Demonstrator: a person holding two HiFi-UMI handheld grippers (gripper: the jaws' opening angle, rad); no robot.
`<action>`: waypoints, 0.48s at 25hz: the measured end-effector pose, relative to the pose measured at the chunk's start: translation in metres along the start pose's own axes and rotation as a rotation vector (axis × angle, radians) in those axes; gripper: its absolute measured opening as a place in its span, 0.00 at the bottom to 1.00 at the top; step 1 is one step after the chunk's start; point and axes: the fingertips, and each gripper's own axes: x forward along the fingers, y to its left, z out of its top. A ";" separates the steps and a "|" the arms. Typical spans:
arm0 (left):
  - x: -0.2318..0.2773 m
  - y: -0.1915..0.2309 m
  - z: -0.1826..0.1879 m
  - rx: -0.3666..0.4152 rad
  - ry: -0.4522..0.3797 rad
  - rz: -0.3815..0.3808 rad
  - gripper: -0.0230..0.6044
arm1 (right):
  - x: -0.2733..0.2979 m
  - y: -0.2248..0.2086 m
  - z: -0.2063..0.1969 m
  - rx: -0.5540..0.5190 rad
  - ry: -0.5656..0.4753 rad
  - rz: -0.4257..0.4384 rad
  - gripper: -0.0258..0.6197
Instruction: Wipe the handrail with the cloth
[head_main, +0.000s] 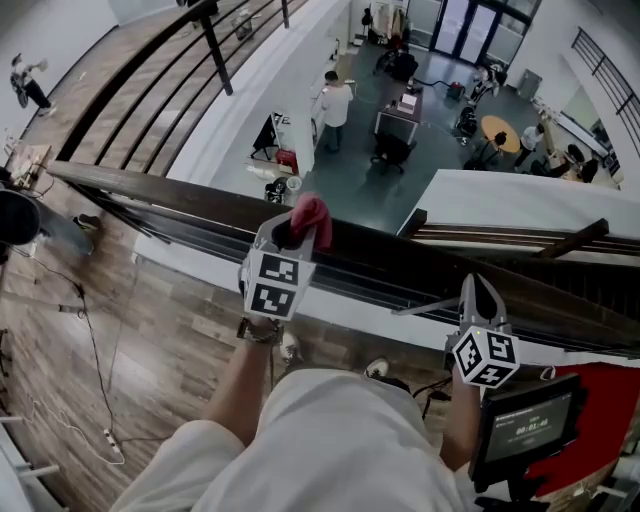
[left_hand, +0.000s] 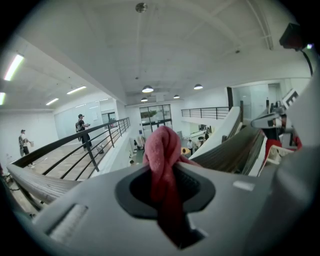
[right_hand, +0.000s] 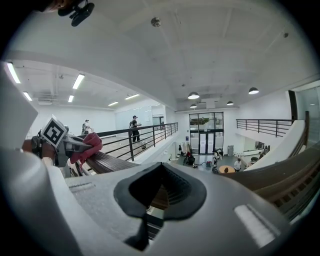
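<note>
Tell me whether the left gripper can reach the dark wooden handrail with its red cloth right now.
Probably yes: the left gripper, shut on the red cloth, sits right at the dark wooden handrail, and nothing shows between them.

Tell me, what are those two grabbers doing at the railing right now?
Left gripper shut on red cloth, cloth at handrail top. Right gripper shut, empty, off to the right. Nothing seen lying on the rail.
</note>
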 end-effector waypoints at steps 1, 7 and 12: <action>0.002 -0.008 0.002 0.003 0.000 -0.006 0.16 | -0.001 -0.004 0.000 0.001 0.000 0.003 0.04; 0.008 -0.046 0.015 0.003 0.000 -0.022 0.16 | -0.007 -0.024 -0.001 0.005 -0.002 0.030 0.04; 0.014 -0.069 0.019 0.002 0.002 -0.022 0.16 | -0.011 -0.046 -0.006 -0.002 -0.006 0.037 0.04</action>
